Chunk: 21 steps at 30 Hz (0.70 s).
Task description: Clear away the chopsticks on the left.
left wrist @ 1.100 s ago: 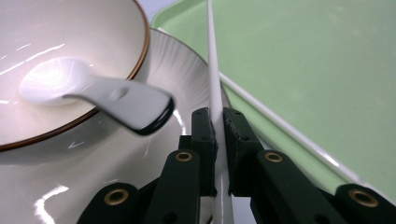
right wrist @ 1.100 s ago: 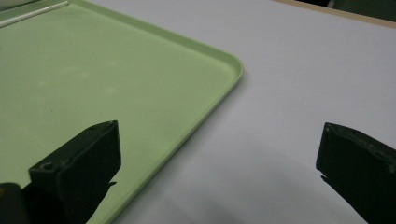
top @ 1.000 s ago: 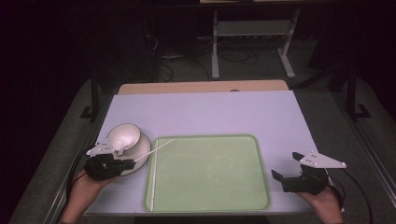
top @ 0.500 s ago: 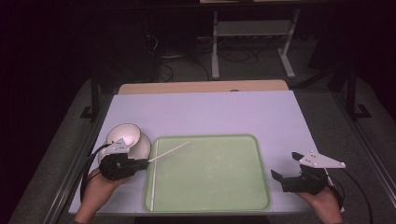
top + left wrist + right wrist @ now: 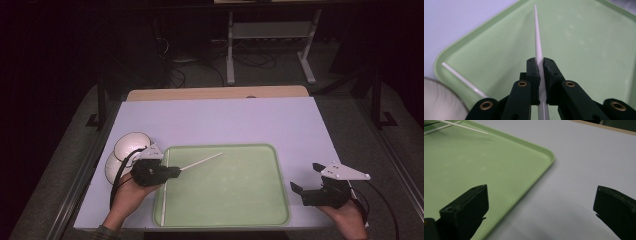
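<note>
My left gripper (image 5: 176, 171) is shut on a white chopstick (image 5: 201, 162), held over the left part of the green tray (image 5: 240, 205). The stick points right and away from me, its tip above the tray. In the left gripper view the chopstick (image 5: 537, 45) runs straight out between the shut jaws of that gripper (image 5: 541, 62). A second chopstick (image 5: 164, 192) lies along the tray's left edge, also seen as a white rod (image 5: 461, 78). My right gripper (image 5: 306, 177) is open, low over the table just right of the tray, with nothing between its fingers (image 5: 466, 205).
A white bowl (image 5: 129, 146) stands on the pale table (image 5: 225, 120) left of the tray, just behind my left hand; its rim (image 5: 439, 100) shows beside the jaws. The tray's corner (image 5: 549, 155) lies before the right gripper.
My left gripper has moved right from beside the bowl to over the tray, carrying the chopstick with it. The right gripper has stayed still.
</note>
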Available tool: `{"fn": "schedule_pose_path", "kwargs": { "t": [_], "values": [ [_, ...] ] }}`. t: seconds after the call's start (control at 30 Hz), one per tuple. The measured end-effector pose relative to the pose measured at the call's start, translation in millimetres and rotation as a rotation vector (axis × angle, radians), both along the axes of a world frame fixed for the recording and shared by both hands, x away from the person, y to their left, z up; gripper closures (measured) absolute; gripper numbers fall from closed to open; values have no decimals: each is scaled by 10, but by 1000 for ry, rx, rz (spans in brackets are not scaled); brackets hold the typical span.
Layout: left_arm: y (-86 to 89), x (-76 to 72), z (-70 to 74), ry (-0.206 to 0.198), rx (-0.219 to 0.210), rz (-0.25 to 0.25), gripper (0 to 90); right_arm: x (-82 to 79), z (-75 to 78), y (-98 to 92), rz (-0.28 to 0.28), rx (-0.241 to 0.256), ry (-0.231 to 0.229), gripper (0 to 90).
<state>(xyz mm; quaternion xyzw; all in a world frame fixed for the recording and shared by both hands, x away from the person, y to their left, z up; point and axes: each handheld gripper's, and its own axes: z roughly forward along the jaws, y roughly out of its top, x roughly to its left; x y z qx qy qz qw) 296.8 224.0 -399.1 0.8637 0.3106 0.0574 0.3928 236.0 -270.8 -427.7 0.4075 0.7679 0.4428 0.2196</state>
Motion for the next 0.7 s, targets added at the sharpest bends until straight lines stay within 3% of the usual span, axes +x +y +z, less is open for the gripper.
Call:
{"fn": "schedule_pose_path", "kwargs": {
  "t": [0.43,0.7],
  "values": [
    [-268,121,-131,30,12,-3,833,1,0,-4,2,-1,0,0],
    [-364,138,-265,48,45,-16,832,-2,0,-1,7,2,0,0]
  ]
}}
